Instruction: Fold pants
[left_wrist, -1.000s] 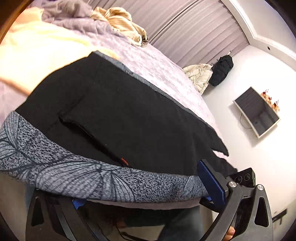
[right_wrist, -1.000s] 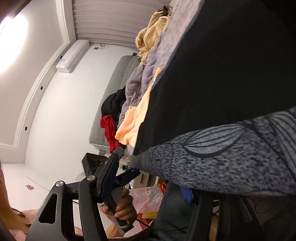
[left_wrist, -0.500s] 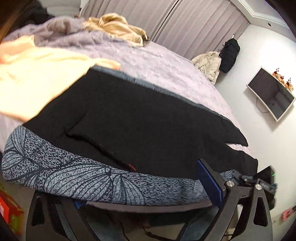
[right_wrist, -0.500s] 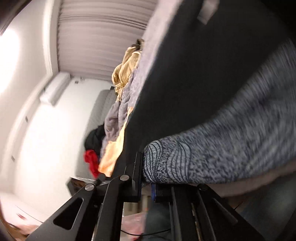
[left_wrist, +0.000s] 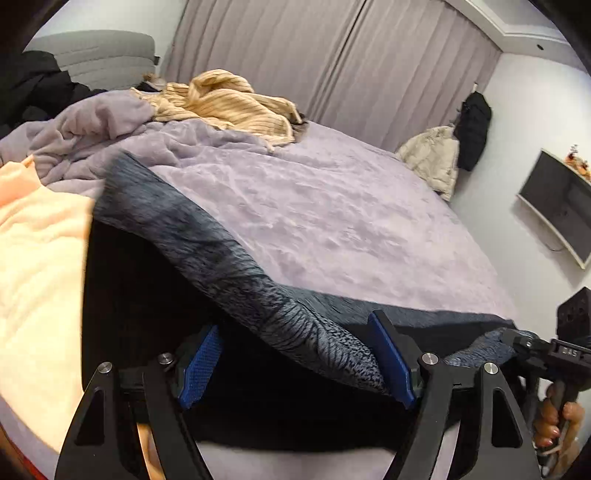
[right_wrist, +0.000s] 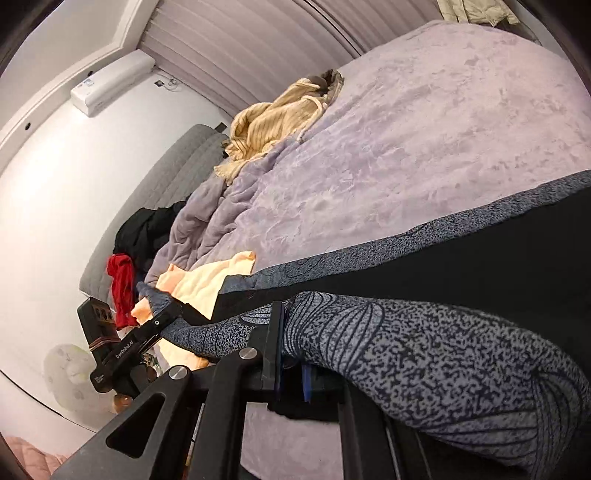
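Observation:
The black pants (left_wrist: 155, 295) with a grey patterned side band (left_wrist: 236, 266) lie along the near edge of the purple bed. In the left wrist view the band drapes between my left gripper's blue pads (left_wrist: 388, 365); the left gripper (left_wrist: 295, 365) stands wide open around the cloth. In the right wrist view the right gripper (right_wrist: 291, 350) is shut on the patterned band (right_wrist: 424, 354), lifted over the black cloth (right_wrist: 461, 258). The right gripper also shows at the right in the left wrist view (left_wrist: 546, 350).
A peach garment (left_wrist: 33, 258) lies left of the pants. A tan striped garment (left_wrist: 229, 103) and rumpled purple blanket (left_wrist: 92, 129) sit near the headboard. Purple bedspread (left_wrist: 332, 221) stretches beyond the pants. A red cloth (right_wrist: 122, 288) hangs at the bedside.
The patterned band has been lifted and carried over the black cloth toward the far side. The right gripper closed on the band. Both cameras now look across the bed.

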